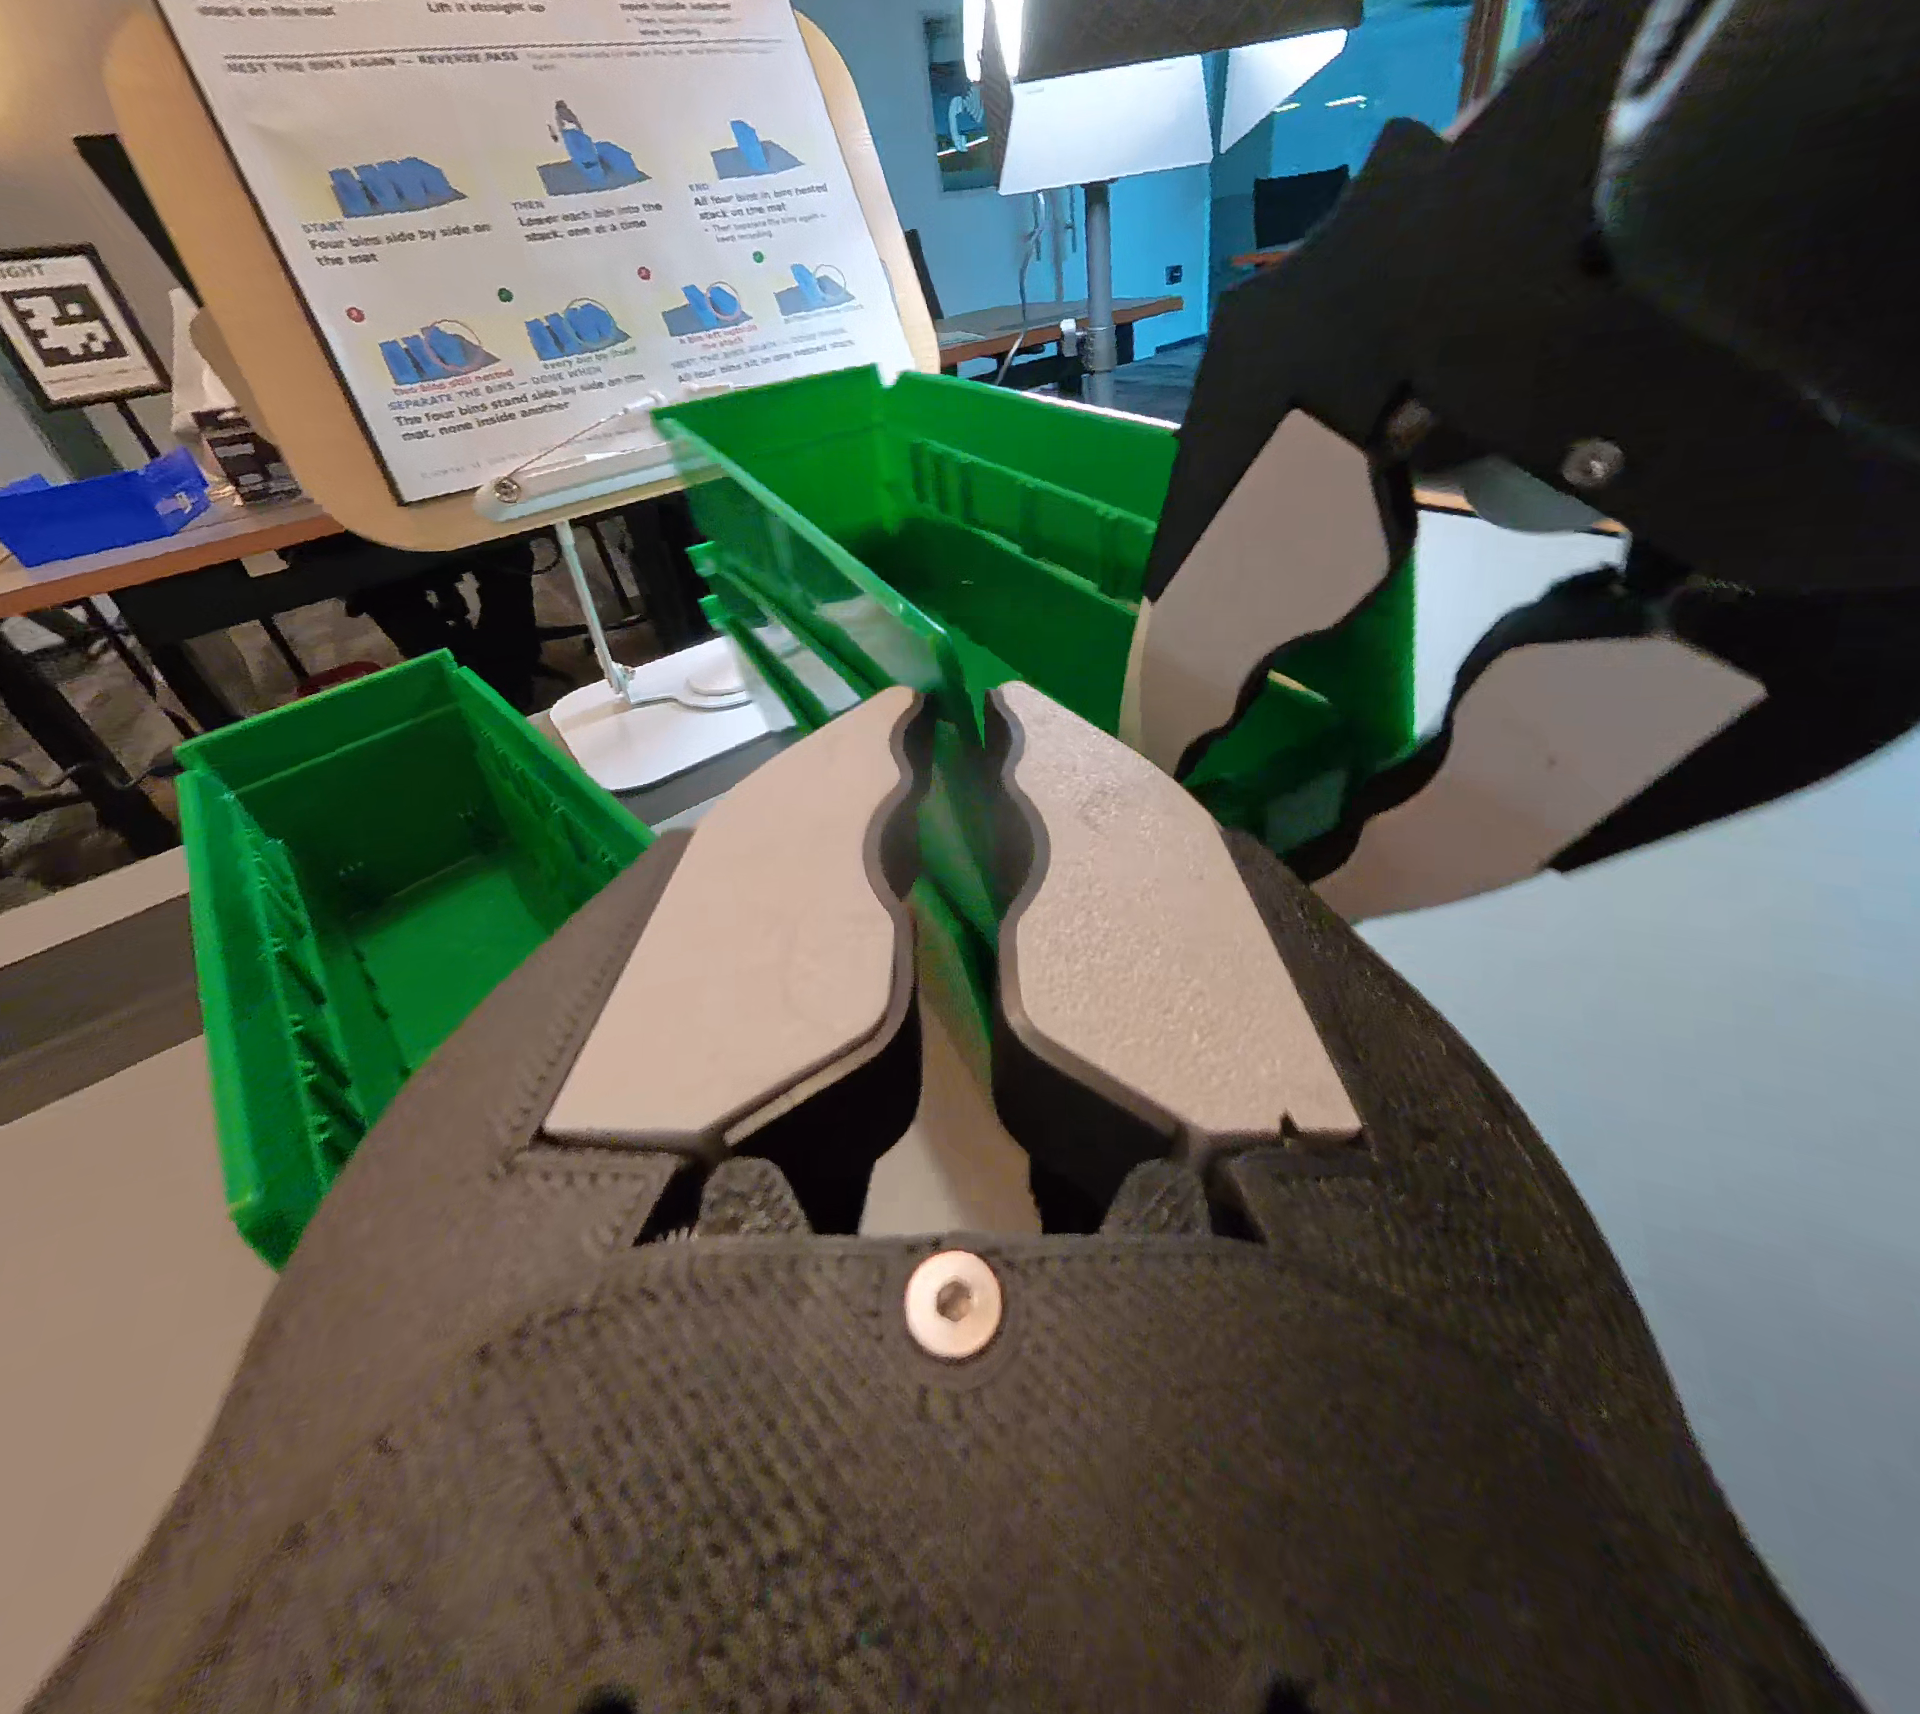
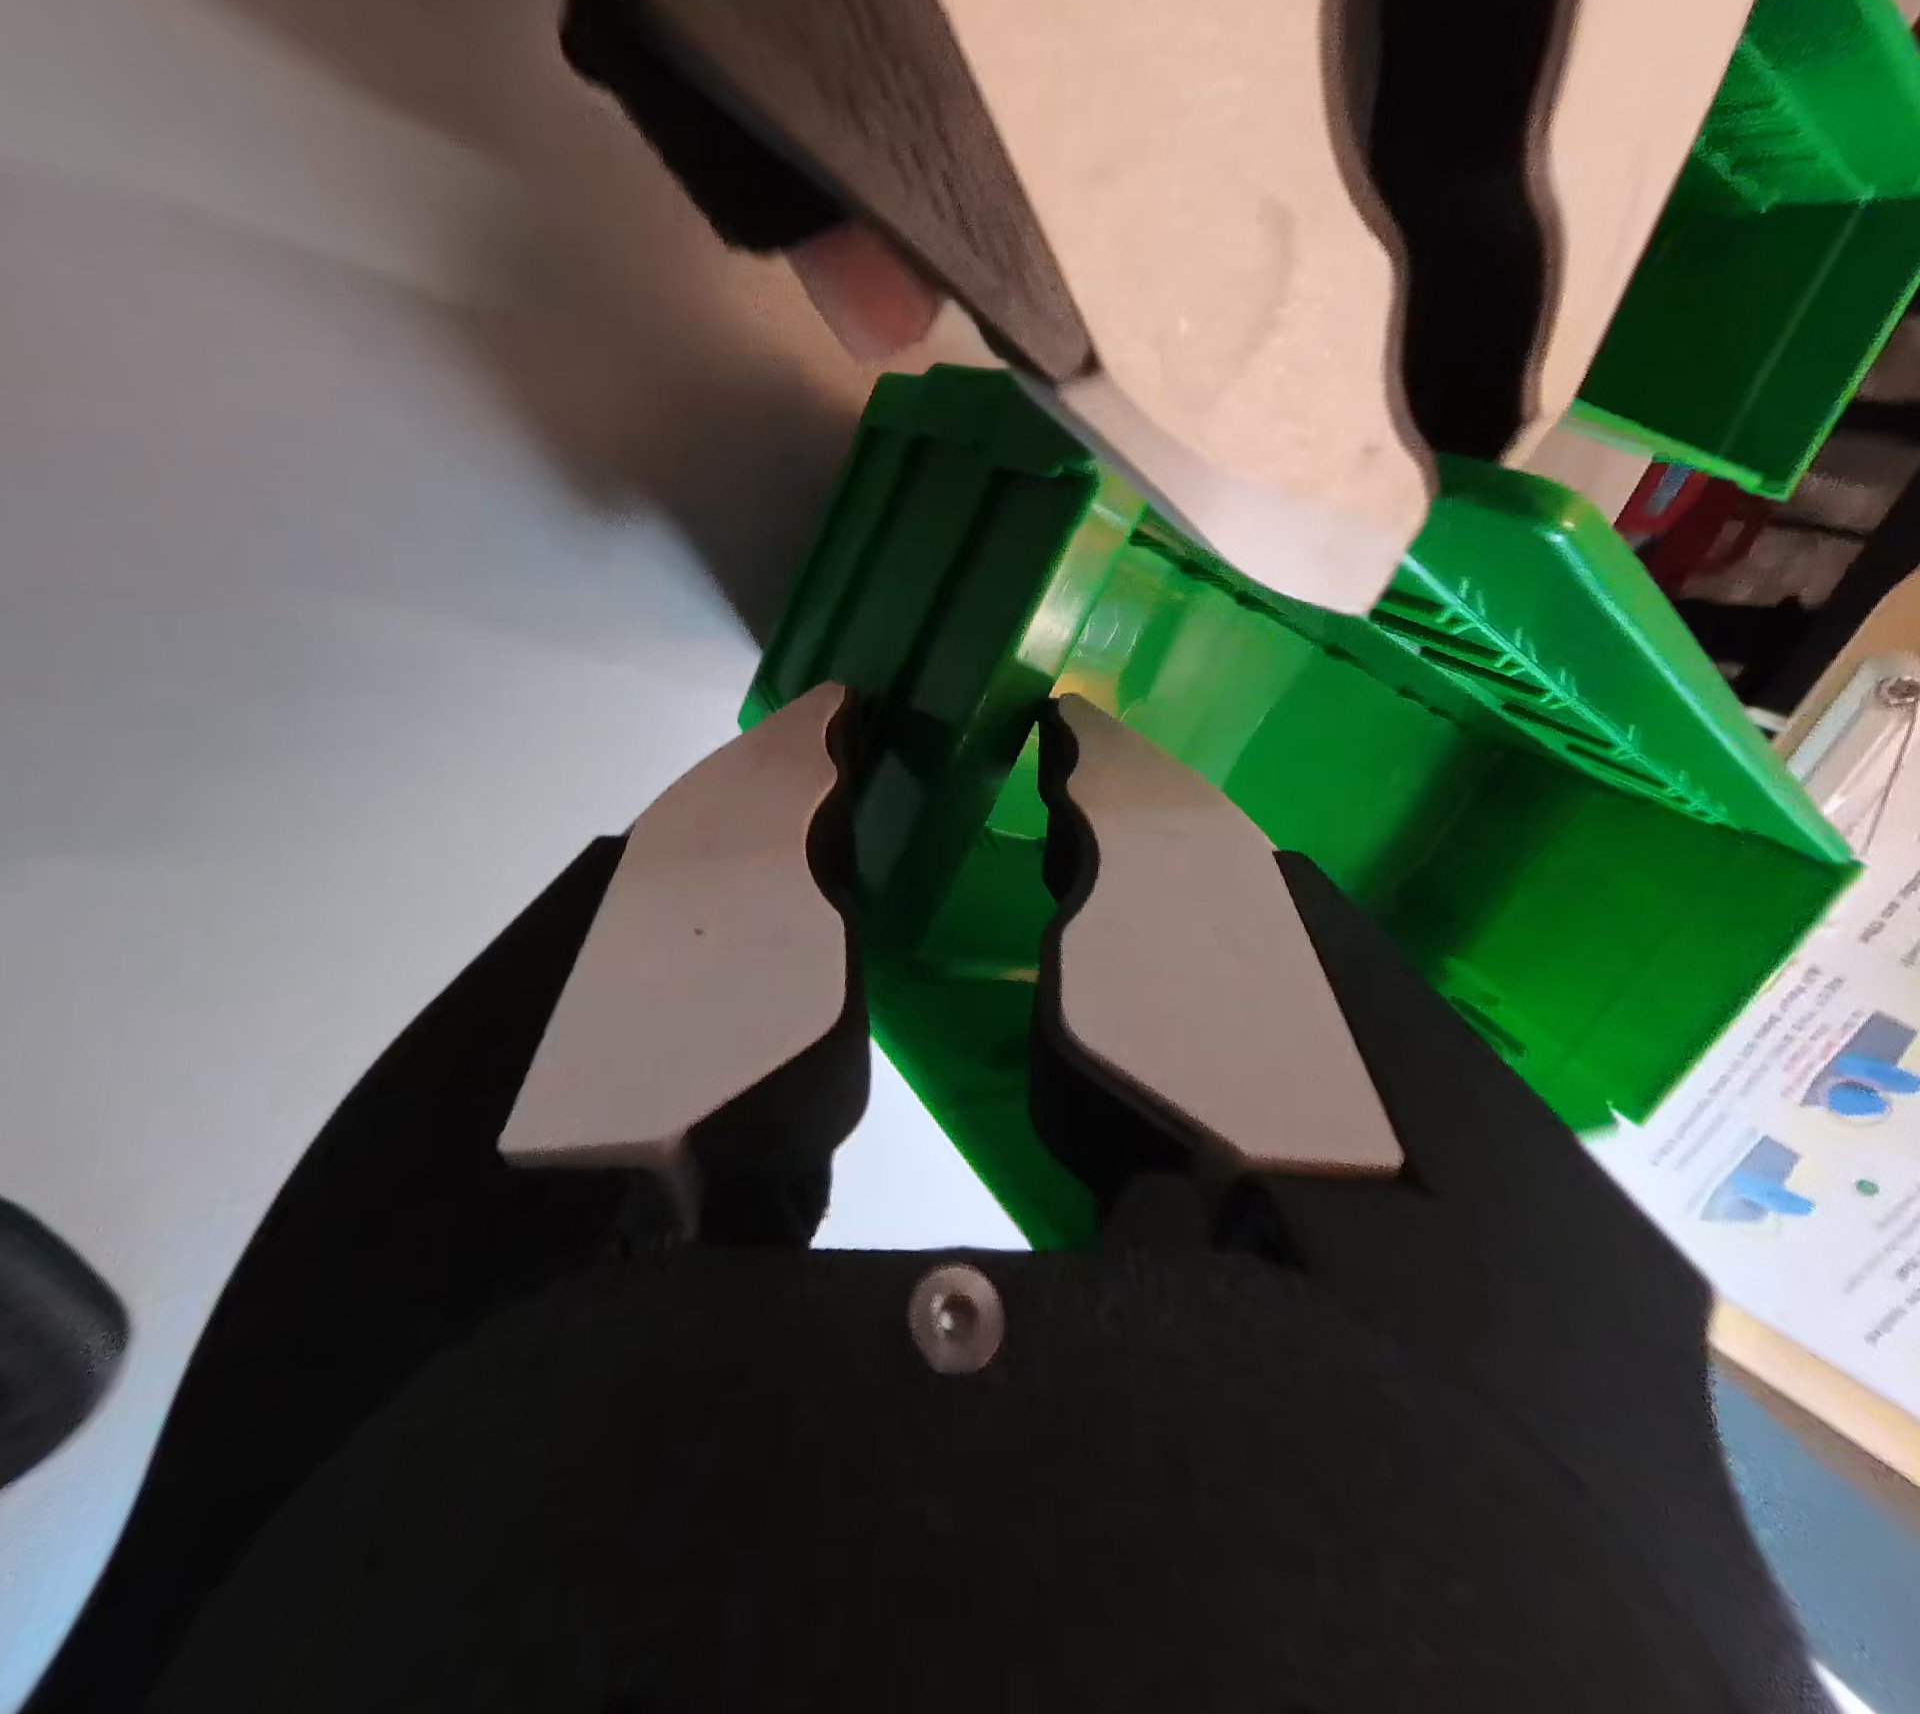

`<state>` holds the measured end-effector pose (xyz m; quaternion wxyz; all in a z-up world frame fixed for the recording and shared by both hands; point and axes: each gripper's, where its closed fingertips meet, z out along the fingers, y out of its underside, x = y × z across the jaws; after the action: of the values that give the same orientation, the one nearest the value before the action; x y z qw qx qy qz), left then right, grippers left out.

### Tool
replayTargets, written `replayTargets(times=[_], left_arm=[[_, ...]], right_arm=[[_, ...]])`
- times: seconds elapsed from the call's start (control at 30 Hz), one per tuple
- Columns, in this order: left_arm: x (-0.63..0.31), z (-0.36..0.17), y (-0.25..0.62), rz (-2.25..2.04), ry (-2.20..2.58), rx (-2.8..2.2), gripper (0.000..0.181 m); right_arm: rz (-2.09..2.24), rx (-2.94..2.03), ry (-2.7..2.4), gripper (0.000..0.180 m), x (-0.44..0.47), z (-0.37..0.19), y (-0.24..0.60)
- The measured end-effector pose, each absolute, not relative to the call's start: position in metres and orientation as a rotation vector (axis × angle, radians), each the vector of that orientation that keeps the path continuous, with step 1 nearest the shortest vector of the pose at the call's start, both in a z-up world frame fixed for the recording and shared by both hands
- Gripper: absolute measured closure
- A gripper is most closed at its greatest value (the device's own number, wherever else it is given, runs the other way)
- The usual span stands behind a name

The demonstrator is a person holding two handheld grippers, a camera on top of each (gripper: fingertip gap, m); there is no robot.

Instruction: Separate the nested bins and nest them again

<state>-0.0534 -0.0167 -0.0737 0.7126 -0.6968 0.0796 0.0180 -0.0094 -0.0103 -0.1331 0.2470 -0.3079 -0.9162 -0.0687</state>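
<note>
A nested stack of green bins [image 1: 997, 542] stands on the white table, seen in the middle of the left wrist view. My left gripper [image 1: 956, 708] is shut on the near wall of the top bin. My right gripper [image 1: 1247, 791] comes in from the upper right, its fingers astride the stack's right end. In the right wrist view my right gripper [image 2: 945, 708] is shut on the stacked end rims of the green bins [image 2: 1507, 833]. The left gripper [image 2: 1455, 501] reaches down onto the stack from above. One separate green bin [image 1: 395, 885] stands to the stack's left and also shows in the right wrist view [image 2: 1818, 210].
A printed instruction sheet [image 1: 499, 137] on a board stands behind the bins, on a white stand base [image 1: 665, 719]. A blue bin [image 1: 94, 501] sits on a back table beside a black-and-white marker sign [image 1: 68, 324]. Bare white tabletop [image 1: 1662, 1145] lies to the right. The grippers' ends are close to 7 cm from one another.
</note>
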Motion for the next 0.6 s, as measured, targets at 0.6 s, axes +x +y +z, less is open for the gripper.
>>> replayTargets(times=[0.6], left_arm=[[-0.028, -0.12, -0.024, -0.063, 0.36, -1.724, 0.167]], right_arm=[[-0.19, -1.09, -2.471, 0.149, 0.007, -0.14, 0.028]])
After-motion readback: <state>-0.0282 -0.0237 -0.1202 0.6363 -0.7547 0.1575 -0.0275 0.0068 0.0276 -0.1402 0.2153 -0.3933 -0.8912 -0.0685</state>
